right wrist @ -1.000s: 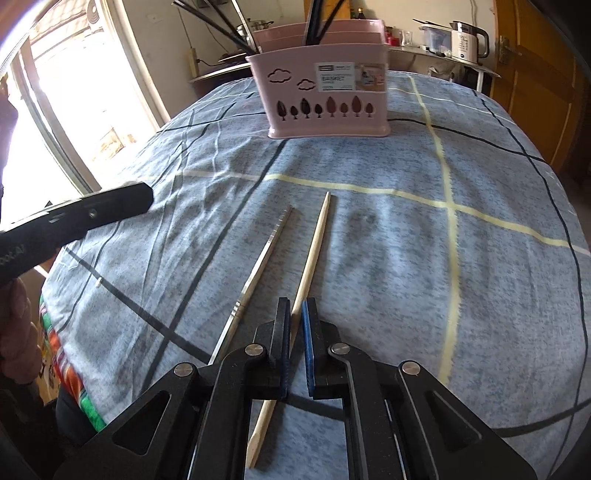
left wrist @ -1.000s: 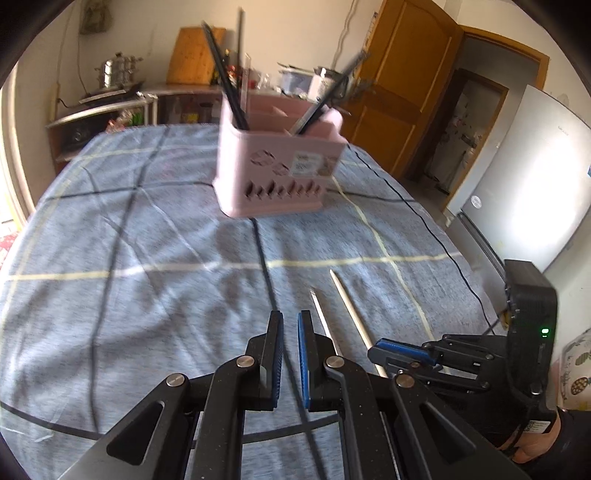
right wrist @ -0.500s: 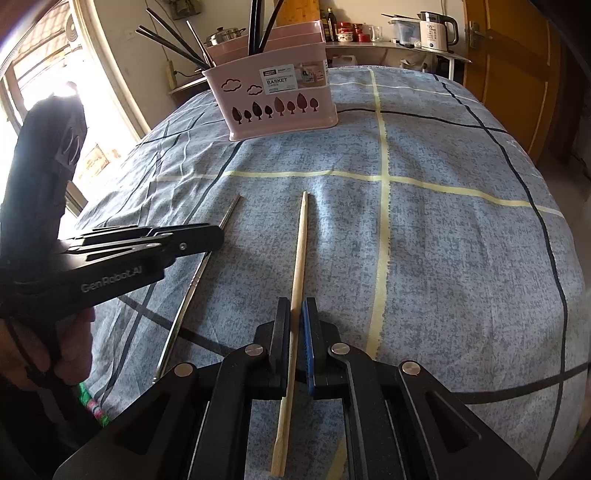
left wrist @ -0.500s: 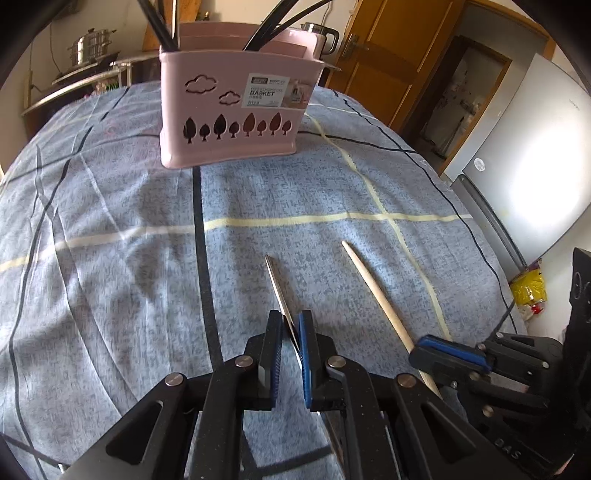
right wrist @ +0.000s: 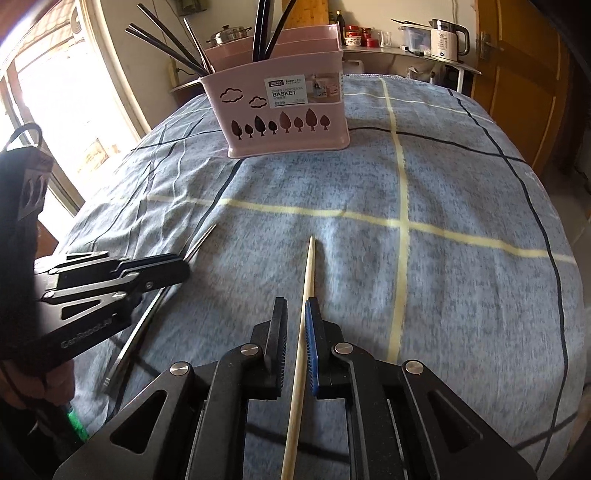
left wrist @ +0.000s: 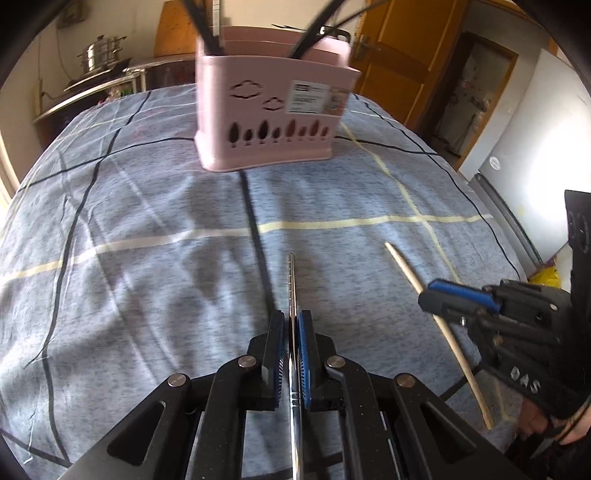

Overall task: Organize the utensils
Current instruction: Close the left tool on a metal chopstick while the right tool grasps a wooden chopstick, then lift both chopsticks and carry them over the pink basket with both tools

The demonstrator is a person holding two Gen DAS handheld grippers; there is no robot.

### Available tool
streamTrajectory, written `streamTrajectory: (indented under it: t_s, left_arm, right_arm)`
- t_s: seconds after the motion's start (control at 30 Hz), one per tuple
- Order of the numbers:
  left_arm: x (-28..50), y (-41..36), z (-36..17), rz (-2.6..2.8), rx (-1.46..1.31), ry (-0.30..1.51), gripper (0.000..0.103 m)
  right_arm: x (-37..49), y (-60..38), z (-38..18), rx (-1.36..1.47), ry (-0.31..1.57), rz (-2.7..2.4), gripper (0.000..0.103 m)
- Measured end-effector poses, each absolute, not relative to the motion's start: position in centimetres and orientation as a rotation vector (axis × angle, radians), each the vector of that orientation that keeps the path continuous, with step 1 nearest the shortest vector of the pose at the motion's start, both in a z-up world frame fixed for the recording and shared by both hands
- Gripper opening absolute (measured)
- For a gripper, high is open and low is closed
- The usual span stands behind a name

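Left gripper [left wrist: 291,328] pinches a metal chopstick [left wrist: 291,280]; right gripper [right wrist: 296,321] straddles a wooden chopstick [right wrist: 307,266], w/ a gap on one side, so not yet clamped. Both sticks point toward the pink basket [right wrist: 284,110], prob for dropping in. Blue checked tablecloth [right wrist: 443,184]; kitchen w/ kettle [right wrist: 445,35], wooden door [left wrist: 399,62]

Before me spreads the worktop [right wrist: 443,192] under a blue-grey cloth crossed by yellow and black lines. Bright daylight pours in through a window [right wrist: 55,110] to my left. A wooden door [right wrist: 524,74] stands at right. On a far shelf [right wrist: 406,55] sit a white kettle [right wrist: 445,35] and a steel pot [left wrist: 98,55].
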State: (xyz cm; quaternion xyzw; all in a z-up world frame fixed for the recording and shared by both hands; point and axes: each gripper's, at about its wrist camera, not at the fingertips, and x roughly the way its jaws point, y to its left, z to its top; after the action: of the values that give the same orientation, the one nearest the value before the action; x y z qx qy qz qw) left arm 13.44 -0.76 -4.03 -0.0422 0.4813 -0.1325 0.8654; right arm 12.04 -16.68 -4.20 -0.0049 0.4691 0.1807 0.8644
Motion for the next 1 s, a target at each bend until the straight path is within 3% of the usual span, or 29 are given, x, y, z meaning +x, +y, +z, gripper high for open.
streamTrajectory:
  t_s: [0.53, 0.73, 1.0]
  left_arm:
    - [15.7, -0.9, -3.9, -0.294, -0.045, 1.053, 0.008]
    - [15.7, -1.7, -3.9, -0.279, 0.011, 1.047, 0.005]
    - [15.8, -1.4, -2.5, -0.294, -0.020, 1.035, 0.004]
  right_arm:
    - [15.4, -16.0, -4.6, -0.019, 1.049, 0.381, 0.010]
    - [15.7, -15.9, -4.7, -0.024, 1.051, 0.384, 0.006]
    - [15.6, -16.4, -2.5, 0.002, 1.008, 0.395, 0.006]
